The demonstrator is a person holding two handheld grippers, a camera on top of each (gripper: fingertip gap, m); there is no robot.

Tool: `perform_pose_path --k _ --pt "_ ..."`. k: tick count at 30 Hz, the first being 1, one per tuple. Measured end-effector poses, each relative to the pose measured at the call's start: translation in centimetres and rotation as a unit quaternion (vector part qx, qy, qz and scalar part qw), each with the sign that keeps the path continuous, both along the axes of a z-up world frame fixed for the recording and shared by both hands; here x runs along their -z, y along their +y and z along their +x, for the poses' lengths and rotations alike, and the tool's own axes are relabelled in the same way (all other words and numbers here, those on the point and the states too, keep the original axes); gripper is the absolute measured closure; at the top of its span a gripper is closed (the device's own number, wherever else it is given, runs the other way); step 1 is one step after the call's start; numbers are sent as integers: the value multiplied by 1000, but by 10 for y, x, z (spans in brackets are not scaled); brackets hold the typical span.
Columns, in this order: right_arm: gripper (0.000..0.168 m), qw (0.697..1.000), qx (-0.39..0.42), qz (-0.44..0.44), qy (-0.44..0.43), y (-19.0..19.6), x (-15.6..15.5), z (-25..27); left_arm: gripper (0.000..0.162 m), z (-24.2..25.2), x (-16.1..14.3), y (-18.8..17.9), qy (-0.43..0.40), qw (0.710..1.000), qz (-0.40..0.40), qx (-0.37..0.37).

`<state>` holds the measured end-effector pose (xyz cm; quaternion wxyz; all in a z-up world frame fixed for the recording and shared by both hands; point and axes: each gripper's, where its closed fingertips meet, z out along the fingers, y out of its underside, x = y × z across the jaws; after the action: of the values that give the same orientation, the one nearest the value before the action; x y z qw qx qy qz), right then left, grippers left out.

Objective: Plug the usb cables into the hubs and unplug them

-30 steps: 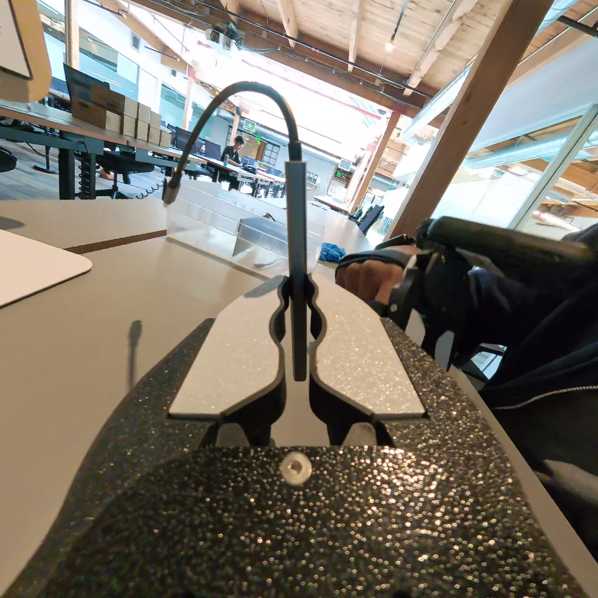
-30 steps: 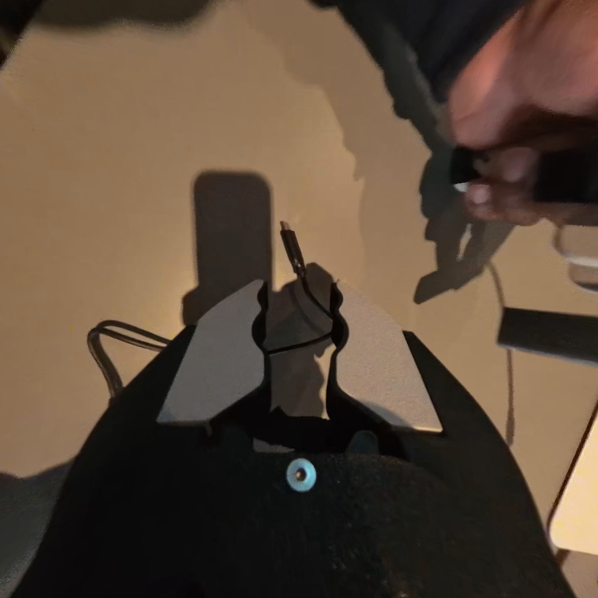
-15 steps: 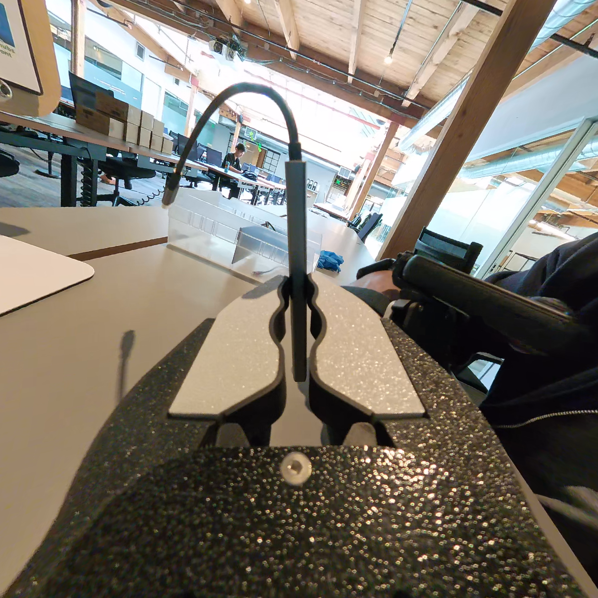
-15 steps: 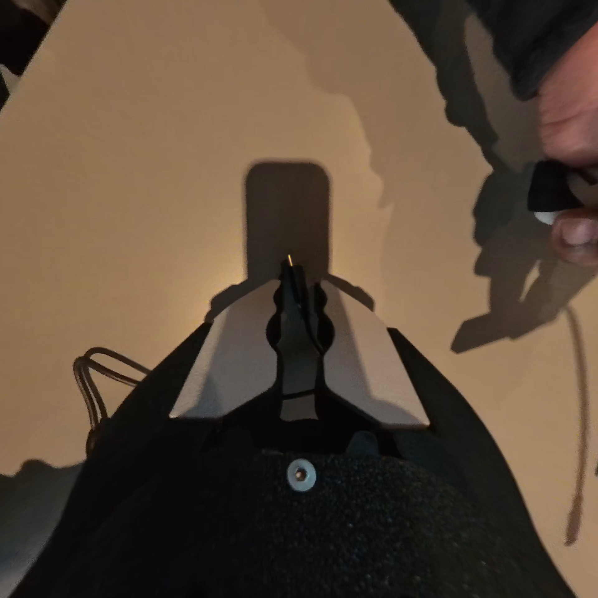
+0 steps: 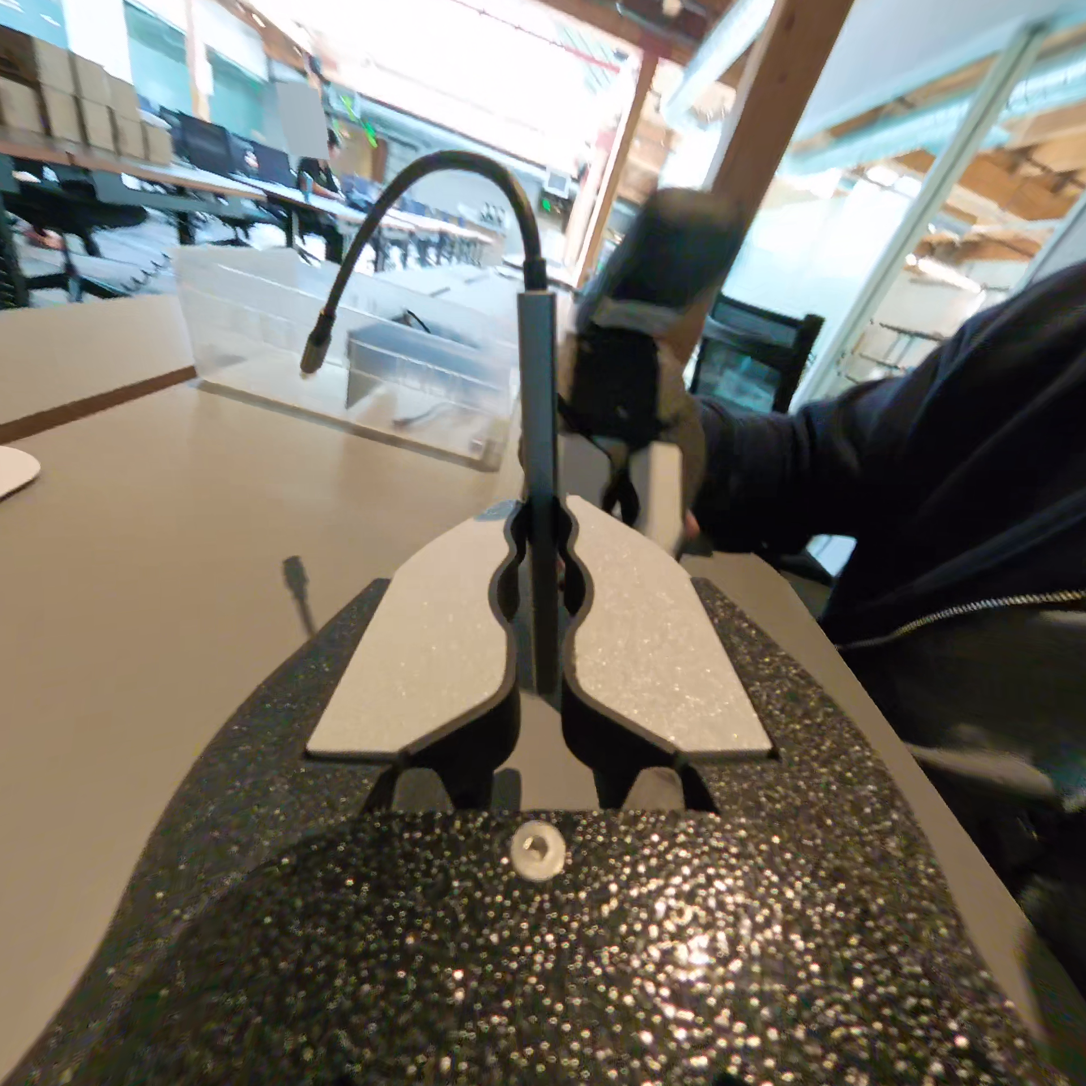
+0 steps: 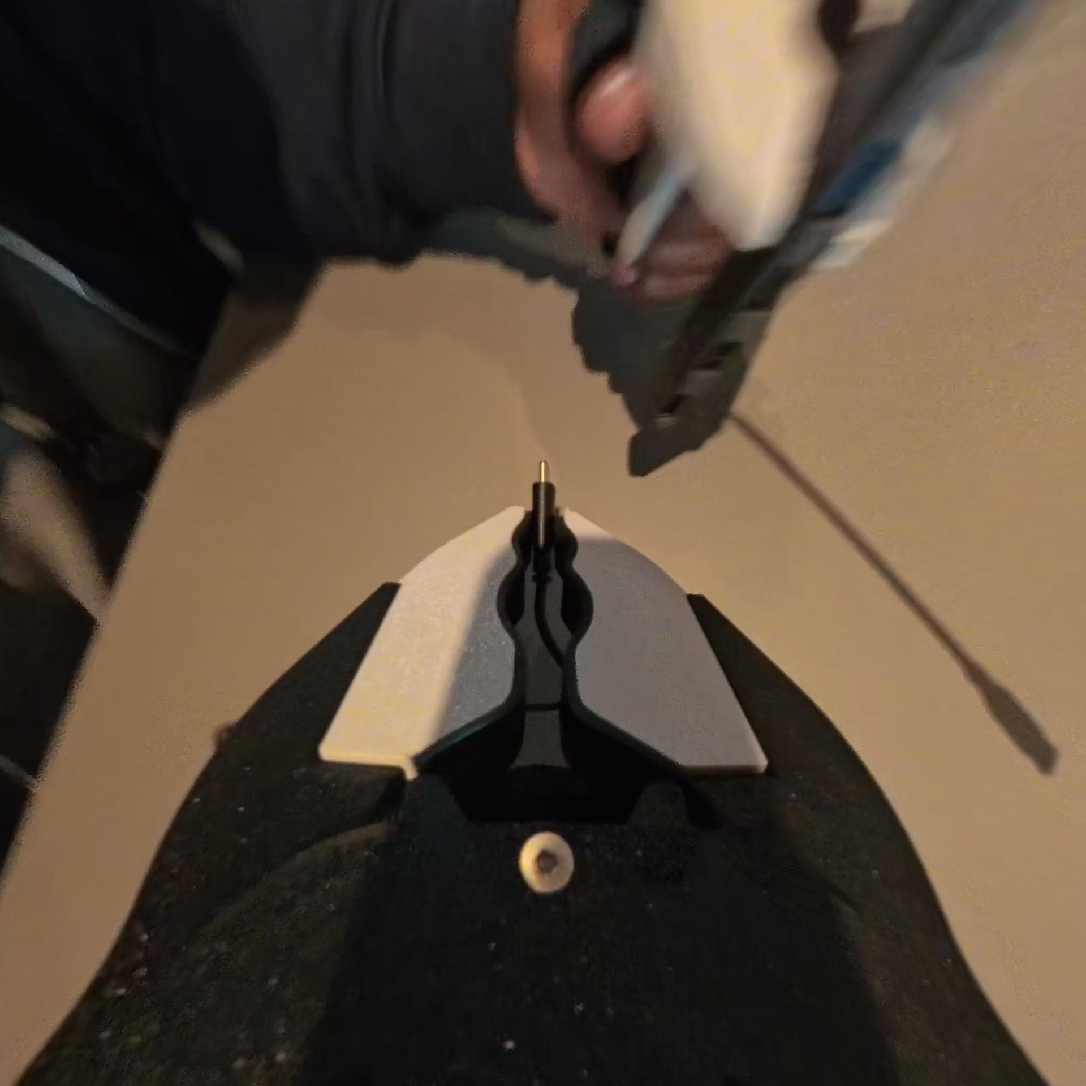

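Note:
In the left wrist view my left gripper (image 5: 543,511) is shut on a slim grey USB hub (image 5: 538,382), held edge-on and upright. The hub's short cable (image 5: 446,161) arches up and left to a free plug (image 5: 317,347). The right gripper (image 5: 646,352) is blurred just behind and right of the hub. In the right wrist view my right gripper (image 6: 543,517) is shut on a black USB cable plug (image 6: 542,502), whose metal tip points forward. The left gripper with the hub (image 6: 693,405) is blurred at the upper right, apart from the plug.
A clear plastic box (image 5: 352,364) stands on the beige table (image 5: 176,529) behind the hub. A white pad (image 5: 14,470) lies at the left edge. The person's dark sleeve (image 5: 881,441) fills the right side. The table edge (image 6: 194,423) runs close on the left. My hands' fingertips stand some 9 centimetres from each other.
The right gripper's jaws have closed tighter and the plug now points straight. It has risen beside the hub. The left gripper with the hub has come nearer in the right wrist view.

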<state>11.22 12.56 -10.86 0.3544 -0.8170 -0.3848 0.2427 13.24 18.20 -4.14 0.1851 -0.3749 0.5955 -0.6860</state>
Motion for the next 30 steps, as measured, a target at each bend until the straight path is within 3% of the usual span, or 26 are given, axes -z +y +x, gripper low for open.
perform_pose_path --k 3,10,19,30 --pt "162 990 60 -33 125 3 -25 12 153 -7 4 -10 22 999 5 45" --pt "162 965 124 -87 216 4 -43 14 153 -14 24 -33 71 991 12 117" --pt "162 956 142 -100 235 2 -49 20 152 -18 37 -48 91 983 18 159" --pt "162 958 139 -116 221 -1 -41 18 152 -18 48 -51 109 980 75 150"
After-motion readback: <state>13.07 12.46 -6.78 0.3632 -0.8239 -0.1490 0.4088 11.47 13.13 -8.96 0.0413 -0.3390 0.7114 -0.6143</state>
